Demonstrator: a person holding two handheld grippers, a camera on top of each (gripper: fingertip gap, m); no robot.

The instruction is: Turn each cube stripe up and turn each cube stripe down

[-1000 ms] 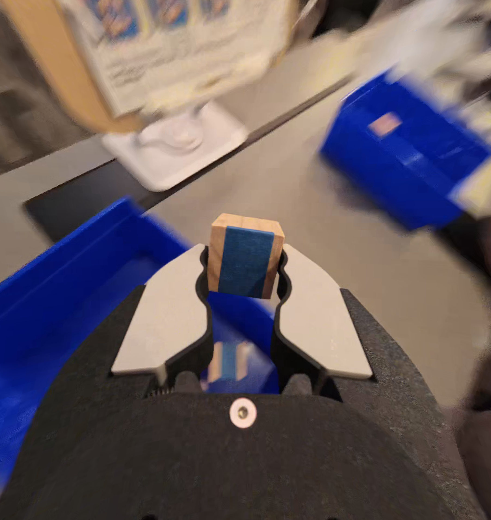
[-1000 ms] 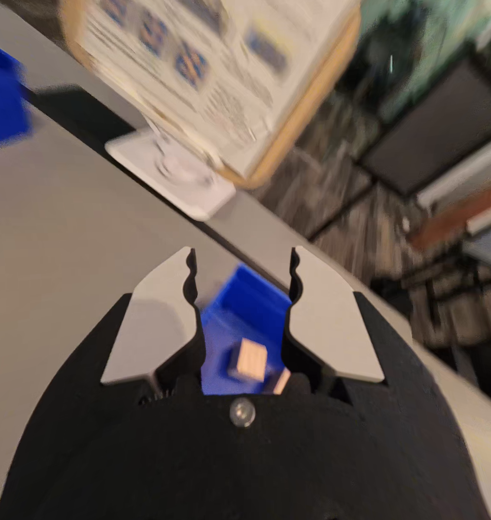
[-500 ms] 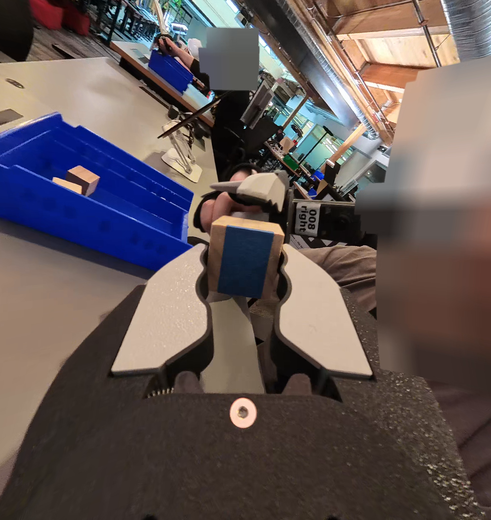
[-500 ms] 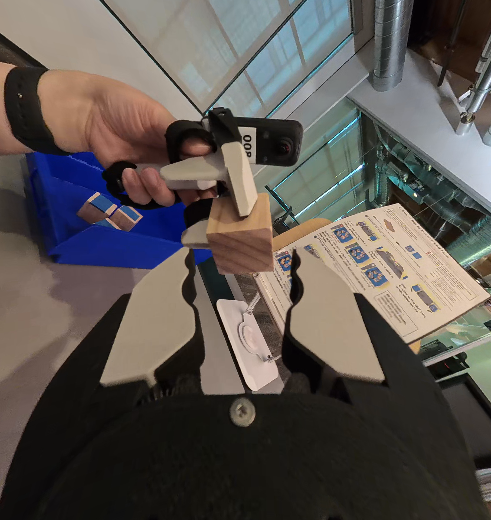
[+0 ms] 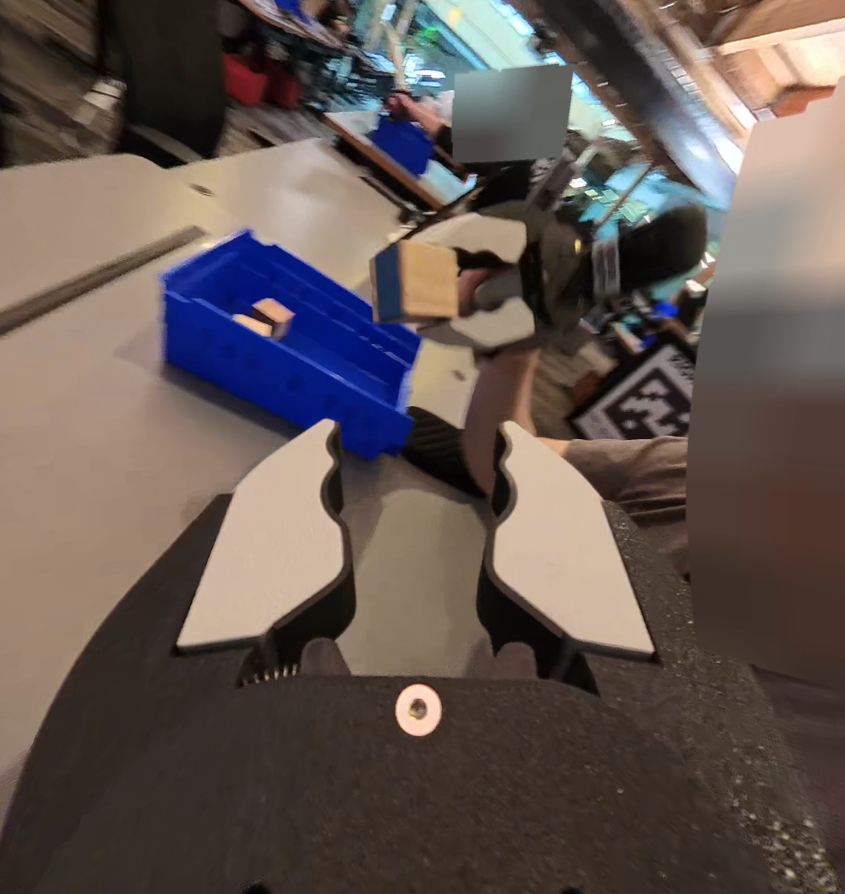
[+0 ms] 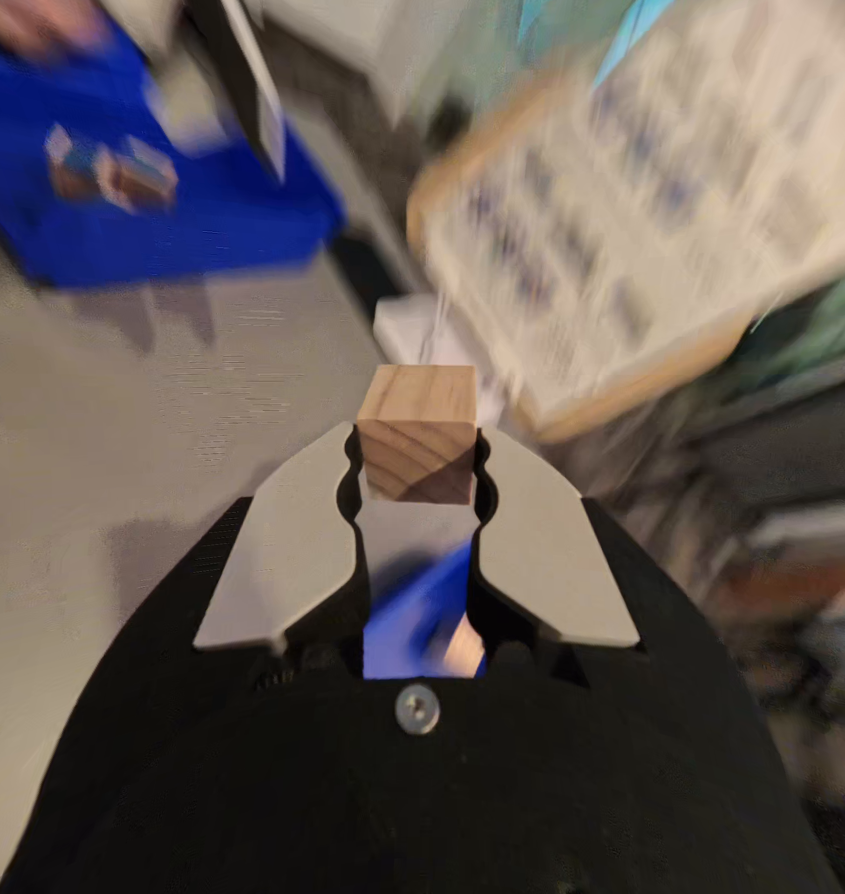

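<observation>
Right gripper (image 6: 418,447) clamps cube (image 6: 418,435) | left gripper (image 5: 416,447) agape, empty | blue bin (image 5: 285,358) beyond

The left gripper (image 5: 415,430) hangs with its two grey fingers (image 5: 275,546) spread apart, nothing between them, pointing forward and a little downward from its black body. The right gripper (image 6: 418,428) is clamped, its fingers (image 6: 294,537) pressed against the two sides of a wooden cube (image 6: 418,435) held right at the tips. Seen from the left gripper's camera, the right gripper (image 5: 464,285) is lifted in the air out in front, turned on its side so one finger sits above the other, with the cube (image 5: 413,283) between them. The forearm (image 5: 503,401) behind it reaches down toward the person's lap.
</observation>
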